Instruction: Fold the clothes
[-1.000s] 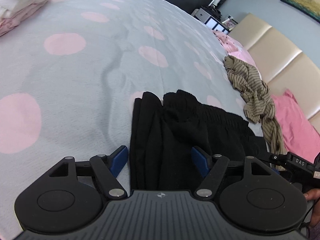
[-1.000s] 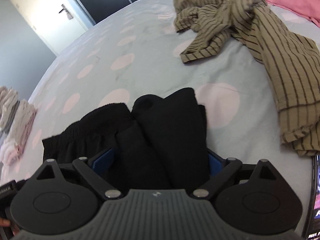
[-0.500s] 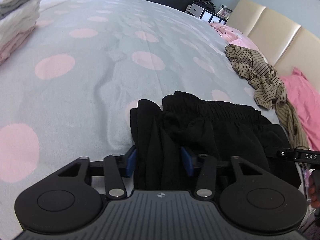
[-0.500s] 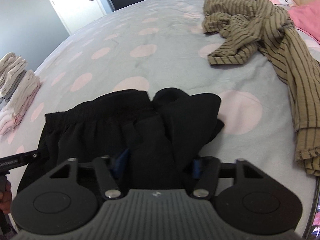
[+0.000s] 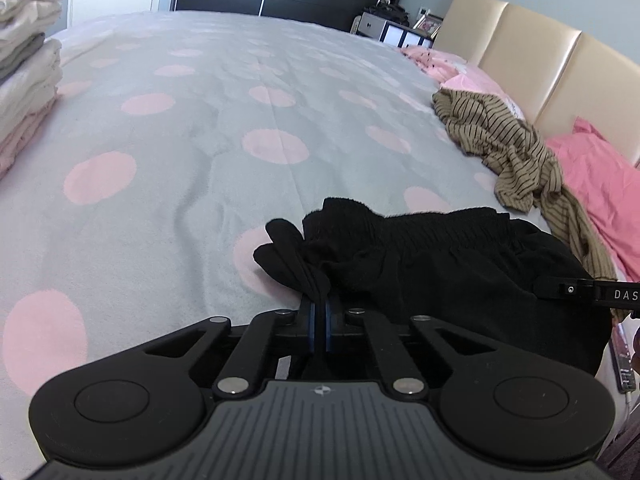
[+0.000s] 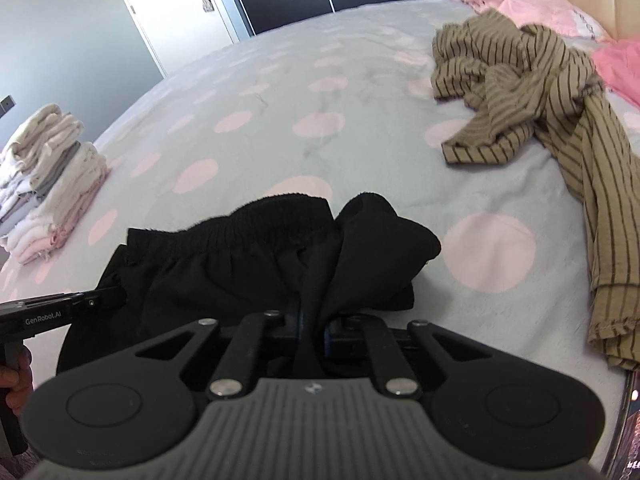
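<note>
Since the earlier frames both claws have closed in from wide apart onto the black shorts (image 5: 460, 264), gathering cloth that lay flat between their pads. The left gripper (image 5: 319, 322) is now pressed together, pinching a thin bunched fold at the shorts' left end. The right gripper (image 6: 314, 330) is closing on a thicker wad at the right end, cloth squeezed between its blue pads.

The shorts lie on the near edge of the bed (image 5: 240, 92), elastic waistband away from the cameras, between the two claws.

Risks, as I judge them: the left pinch holds only a narrow ridge, so a lift could let it slip out; the right wad takes in several layers, so the fold may come up crooked or drag the whole piece.

At far left stands a stack (image 6: 48, 176) of folded pale, soft garments. The bed cover is fuzzy grey with pink dots. The shorts look matte and limp. To the right sprawls a crumpled olive striped shirt (image 6: 532, 92).
</note>
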Demonstrator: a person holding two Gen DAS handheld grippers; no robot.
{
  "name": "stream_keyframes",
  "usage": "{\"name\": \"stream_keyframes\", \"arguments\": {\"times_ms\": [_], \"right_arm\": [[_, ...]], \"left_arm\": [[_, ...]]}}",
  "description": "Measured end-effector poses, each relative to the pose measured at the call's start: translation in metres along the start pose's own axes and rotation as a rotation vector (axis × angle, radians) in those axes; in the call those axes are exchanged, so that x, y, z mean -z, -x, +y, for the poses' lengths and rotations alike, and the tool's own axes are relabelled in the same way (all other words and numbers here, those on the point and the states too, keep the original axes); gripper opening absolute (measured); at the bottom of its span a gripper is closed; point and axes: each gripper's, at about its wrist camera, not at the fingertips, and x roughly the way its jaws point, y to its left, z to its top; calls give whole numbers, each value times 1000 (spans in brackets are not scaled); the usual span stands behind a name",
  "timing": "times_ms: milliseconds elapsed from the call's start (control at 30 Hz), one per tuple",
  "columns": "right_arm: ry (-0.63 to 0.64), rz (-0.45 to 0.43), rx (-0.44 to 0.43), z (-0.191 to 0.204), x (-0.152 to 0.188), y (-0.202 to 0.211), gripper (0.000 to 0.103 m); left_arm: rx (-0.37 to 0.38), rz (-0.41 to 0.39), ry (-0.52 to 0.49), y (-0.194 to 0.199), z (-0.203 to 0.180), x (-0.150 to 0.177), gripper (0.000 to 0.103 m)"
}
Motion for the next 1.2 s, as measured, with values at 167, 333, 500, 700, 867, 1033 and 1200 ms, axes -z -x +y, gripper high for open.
{"name": "stream_keyframes", "arguments": {"times_ms": [167, 333, 500, 700, 867, 1033, 1200], "right_arm": [[-21, -36, -34, 10, -4, 15, 9], [-22, -57, -86, 37, -9, 25, 9], [17, -66, -147, 80, -18, 29, 9], [15, -26, -241, 140, -30, 19, 9], [26, -9, -322, 207, -24, 7, 9], [70, 11, -394, 279, -14, -8, 9], [88, 34, -427, 342, -2, -29, 9]], "left_arm": [[1, -55, 23, 23, 6, -8, 1], [-14, -106, 76, 56, 24, -19, 1], [-49, -156, 97, 96, 51, -25, 1], [-105, -155, 168, 147, 105, -27, 1], [-171, -164, 210, 187, 158, -32, 1], [-242, -165, 220, 220, 211, -32, 1], [-299, -188, 297, 240, 271, -28, 1]]}}
